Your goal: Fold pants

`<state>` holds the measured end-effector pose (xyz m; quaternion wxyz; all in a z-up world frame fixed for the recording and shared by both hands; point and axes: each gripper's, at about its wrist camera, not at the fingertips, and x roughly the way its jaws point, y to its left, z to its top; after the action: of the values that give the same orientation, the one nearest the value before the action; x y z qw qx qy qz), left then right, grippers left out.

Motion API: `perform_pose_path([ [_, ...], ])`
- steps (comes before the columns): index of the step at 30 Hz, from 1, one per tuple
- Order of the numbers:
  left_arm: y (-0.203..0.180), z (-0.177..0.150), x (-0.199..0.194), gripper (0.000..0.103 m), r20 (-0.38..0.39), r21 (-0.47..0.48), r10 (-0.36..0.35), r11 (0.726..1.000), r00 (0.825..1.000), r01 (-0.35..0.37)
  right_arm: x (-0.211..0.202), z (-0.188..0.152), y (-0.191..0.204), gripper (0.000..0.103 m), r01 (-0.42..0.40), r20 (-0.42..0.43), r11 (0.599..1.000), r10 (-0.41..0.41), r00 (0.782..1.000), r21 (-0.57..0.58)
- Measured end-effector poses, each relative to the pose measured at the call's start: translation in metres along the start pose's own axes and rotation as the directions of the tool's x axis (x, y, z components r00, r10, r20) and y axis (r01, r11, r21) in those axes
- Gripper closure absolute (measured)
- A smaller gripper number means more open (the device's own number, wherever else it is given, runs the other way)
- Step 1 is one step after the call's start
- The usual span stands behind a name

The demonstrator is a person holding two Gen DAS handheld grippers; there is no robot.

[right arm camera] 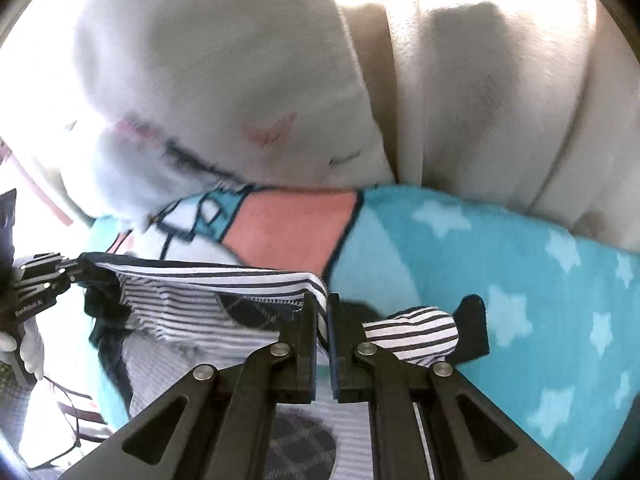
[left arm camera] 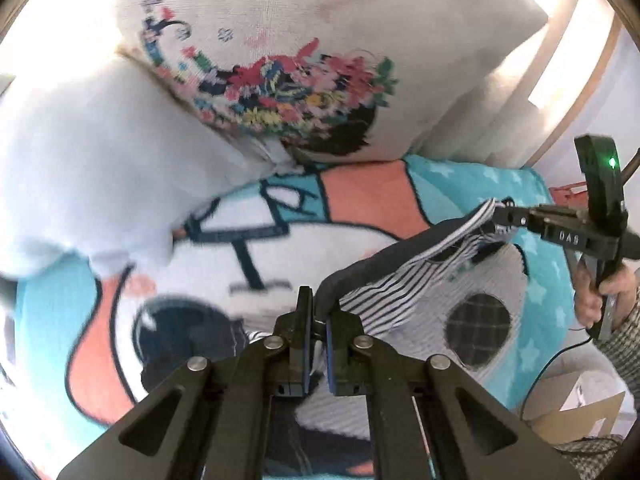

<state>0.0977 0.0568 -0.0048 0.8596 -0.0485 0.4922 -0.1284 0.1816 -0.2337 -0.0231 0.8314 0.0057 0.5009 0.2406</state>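
Both claws are clamped on the pants (left arm camera: 400, 276), one at each end of the same edge. The left gripper (left arm camera: 319, 322) has its jaws closed on the dark hem band, cloth pinched between the blue pads. The right gripper (right arm camera: 322, 320) is likewise closed on striped fabric, at the far end of that edge as the left camera sees it.

The pants hang between the two grippers, lifted off the cartoon blanket (right arm camera: 500, 280). They sit above the blanket's white-and-teal print and in front of the floral pillow (left arm camera: 288, 80), with the slack body sagging towards the blanket.

Handling judgement:
- Light, thin, striped knit with a plaid patch (right arm camera: 256, 308). Fully limp, with no stiffness to hold a shape.
- Not fragile and not slippery; the pads should hold with a small bite (the thick hem band is the safest place).
- The edge between the grips sags, so keep it taut or the fold line will wander.
- One bunched lobe of striped cloth (right arm camera: 412, 334) lies just right of the right gripper, so that grip may have taken extra layers.

Best hold points are the two corners of the hem or waist edge, as now. The frames are motion-blurred, so I cannot tell which end of the garment this edge is.
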Motion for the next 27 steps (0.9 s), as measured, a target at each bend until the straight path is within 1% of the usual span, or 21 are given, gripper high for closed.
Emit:
perform_pose_path([
  [3, -0.011, -0.030, -0.013, 0.098, 0.003, -0.027, -0.007, 1.000, 1.000, 0.007, -0.019, -0.034, 0.004, 0.098, -0.012, 0.004, 1.000, 0.012, 1.000, 0.011],
  [6, -0.022, -0.064, -0.022, 0.098, -0.011, -0.051, -0.012, 0.999, 1.000, 0.011, -0.026, -0.065, 0.006, 0.097, -0.032, -0.008, 0.999, 0.032, 0.999, 0.037],
  [8, -0.028, -0.085, -0.022, 0.098, -0.035, -0.074, -0.014, 0.997, 0.999, 0.011, -0.028, -0.088, 0.005, 0.097, -0.039, -0.023, 0.997, 0.041, 0.999, 0.065],
  [11, -0.033, -0.110, -0.010, 0.097, -0.072, -0.107, -0.005, 0.994, 0.997, -0.003, -0.026, -0.120, -0.003, 0.097, -0.050, -0.053, 0.992, 0.057, 0.997, 0.115],
  [13, -0.035, -0.125, 0.000, 0.096, -0.116, -0.133, 0.003, 0.991, 0.993, -0.018, -0.020, -0.137, -0.007, 0.096, -0.053, -0.071, 0.989, 0.063, 0.995, 0.141],
  [15, -0.034, -0.132, 0.003, 0.093, -0.132, -0.148, 0.006, 0.989, 0.991, -0.026, -0.019, -0.149, -0.010, 0.094, -0.053, -0.073, 0.985, 0.066, 0.995, 0.165],
  [17, -0.033, -0.135, -0.005, 0.091, -0.123, -0.159, 0.011, 0.987, 0.992, -0.031, -0.024, -0.157, -0.015, 0.087, -0.054, -0.070, 0.980, 0.068, 0.995, 0.191],
  [18, -0.031, -0.135, -0.012, 0.086, -0.110, -0.168, 0.012, 0.985, 0.994, -0.031, -0.031, -0.160, -0.019, 0.083, -0.054, -0.057, 0.977, 0.068, 0.996, 0.208],
  [19, -0.028, -0.135, -0.020, 0.083, -0.096, -0.178, 0.016, 0.983, 0.995, -0.033, -0.037, -0.162, -0.022, 0.076, -0.054, -0.042, 0.974, 0.065, 0.997, 0.221],
  [20, -0.024, -0.136, -0.028, 0.076, -0.083, -0.191, 0.016, 0.981, 0.996, -0.031, -0.047, -0.164, -0.028, 0.070, -0.051, -0.017, 0.970, 0.056, 0.998, 0.240],
  [21, -0.020, -0.137, -0.036, 0.070, -0.073, -0.201, 0.015, 0.979, 0.997, -0.030, -0.058, -0.166, -0.037, 0.069, -0.047, 0.013, 0.963, 0.045, 0.999, 0.265],
  [22, -0.015, -0.139, -0.044, 0.069, -0.062, -0.211, 0.021, 0.977, 0.998, -0.034, -0.066, -0.166, -0.045, 0.068, -0.044, 0.033, 0.957, 0.036, 0.999, 0.286],
  [25, 0.001, -0.142, -0.068, 0.069, -0.038, -0.247, 0.044, 0.968, 0.998, -0.052, -0.083, -0.168, -0.075, 0.068, -0.011, 0.075, 0.932, -0.018, 0.997, 0.363],
  [27, 0.006, -0.139, -0.079, 0.068, -0.020, -0.263, 0.040, 0.964, 0.999, -0.044, -0.087, -0.167, -0.092, 0.068, 0.004, 0.089, 0.913, -0.044, 0.995, 0.409],
])
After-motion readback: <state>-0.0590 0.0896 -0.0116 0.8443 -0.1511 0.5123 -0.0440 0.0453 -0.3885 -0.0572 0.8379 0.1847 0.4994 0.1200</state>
